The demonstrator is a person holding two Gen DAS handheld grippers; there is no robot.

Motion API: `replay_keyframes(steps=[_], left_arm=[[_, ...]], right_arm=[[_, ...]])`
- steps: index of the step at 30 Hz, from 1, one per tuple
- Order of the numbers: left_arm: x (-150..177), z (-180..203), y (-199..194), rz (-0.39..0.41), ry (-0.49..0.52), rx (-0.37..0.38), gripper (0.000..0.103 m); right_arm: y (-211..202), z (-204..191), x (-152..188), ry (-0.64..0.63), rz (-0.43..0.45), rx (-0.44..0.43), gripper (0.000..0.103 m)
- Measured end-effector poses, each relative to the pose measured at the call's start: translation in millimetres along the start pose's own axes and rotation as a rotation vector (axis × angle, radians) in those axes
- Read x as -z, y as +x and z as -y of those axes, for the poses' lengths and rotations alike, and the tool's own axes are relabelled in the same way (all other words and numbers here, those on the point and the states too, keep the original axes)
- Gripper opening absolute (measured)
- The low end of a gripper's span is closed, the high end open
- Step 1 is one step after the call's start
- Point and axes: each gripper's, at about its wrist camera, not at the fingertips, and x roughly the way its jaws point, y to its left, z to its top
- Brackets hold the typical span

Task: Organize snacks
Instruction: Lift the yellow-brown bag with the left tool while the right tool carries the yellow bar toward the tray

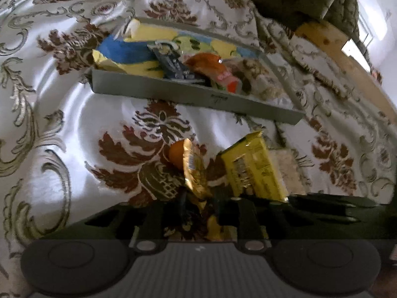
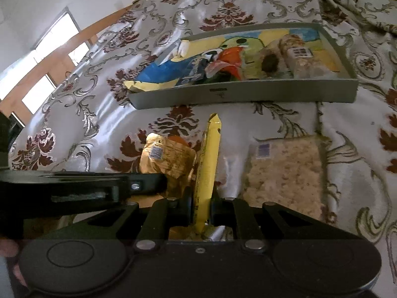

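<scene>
The grey tray [image 2: 244,92] at the far side of the patterned cloth [image 1: 62,114] already holds several packets, so the sorting looks well under way. Near it, three snacks are still outside: the right gripper [image 2: 201,204] is clamped on an upright yellow packet [image 2: 208,164], the left gripper [image 1: 198,198] pinches a gold packet [image 1: 194,167], and a clear bag of crumbly snack [image 2: 285,171] lies untouched to the right.

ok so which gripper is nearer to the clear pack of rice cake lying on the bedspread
Right. The right gripper, shut on the yellow packet, sits just beside the rice cake pack. The left gripper, holding the gold packet, is farther off beyond the yellow one.
</scene>
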Motion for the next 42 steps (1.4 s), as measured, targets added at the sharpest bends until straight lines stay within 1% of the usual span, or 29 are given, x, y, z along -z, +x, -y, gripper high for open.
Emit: replay_keyframes(steps=[2,6,9,12,17,18,20,24,27,29,31,34,35,36,37,39,40,42], left_arm=[[-0.4,0.2,8.6,-0.015,0.002,-0.014,0.033],[0.1,-2.7,13.3,-0.015,-0.006,-0.012,0.033],[1.6,-2.2,7.8,0.004,-0.010,-0.010,0.032],[3.4,2.6,-2.3,0.023,-0.001,-0.012,0.031],[4.5,19.2,-25.2,0.074,0.040,-0.014,0.031],[4.6,22.1,-29.8,0.087,0.048,-0.014,0.031],[3.7,26.5,-39.6,0.115,0.060,-0.015,0.031],[-0.4,28.3,-51.9,0.170,0.048,-0.002,0.031],[-5.7,28.3,-57.0,0.206,0.038,-0.004,0.031],[-14.2,28.5,-57.7,0.222,0.028,-0.005,0.031],[-28.4,30.5,-57.0,0.231,0.020,-0.004,0.031],[-51.8,33.2,-54.8,0.270,0.036,-0.025,0.030],[-59.1,33.8,-52.5,0.281,0.038,-0.032,0.024],[-69.7,34.1,-48.2,0.294,0.036,-0.036,0.019],[-79.7,34.7,-43.7,0.304,0.030,-0.036,0.017],[-98.1,35.7,-32.5,0.320,0.018,-0.019,0.017],[-108.9,35.8,-23.6,0.323,0.009,0.006,0.017],[-123.7,34.8,-4.0,0.302,-0.013,0.014,0.017]], right_arm=[[-2.4,0.8,1.1,-0.008,0.002,0.013,0.014],[-2.4,3.2,0.4,-0.015,0.009,0.022,0.014],[-2.9,4.4,-1.9,-0.005,0.014,0.027,0.014],[-12.0,5.2,-2.5,0.006,0.034,0.026,0.014],[-31.4,6.1,-2.0,0.016,0.079,0.026,0.014],[-35.5,6.2,-2.4,0.018,0.092,0.027,0.012],[-45.1,7.5,-4.4,0.026,0.126,0.021,0.011],[-58.7,12.0,-9.8,0.047,0.181,0.018,0.011],[-62.3,16.0,-13.7,0.057,0.207,0.021,0.011],[-62.8,18.6,-18.6,0.061,0.229,0.015,0.011],[-62.8,21.5,-28.0,0.057,0.272,0.014,0.011],[-59.5,29.8,-46.6,0.065,0.319,-0.004,0.012],[-57.8,34.2,-53.8,0.074,0.329,-0.015,0.012],[-56.3,38.2,-60.1,0.082,0.341,-0.020,0.012],[-54.6,41.7,-66.8,0.087,0.351,-0.020,0.012],[-49.1,50.7,-79.9,0.093,0.378,-0.013,0.012],[-44.9,56.2,-85.4,0.101,0.384,-0.008,0.012],[-34.2,68.0,-95.4,0.126,0.387,0.002,0.012]])
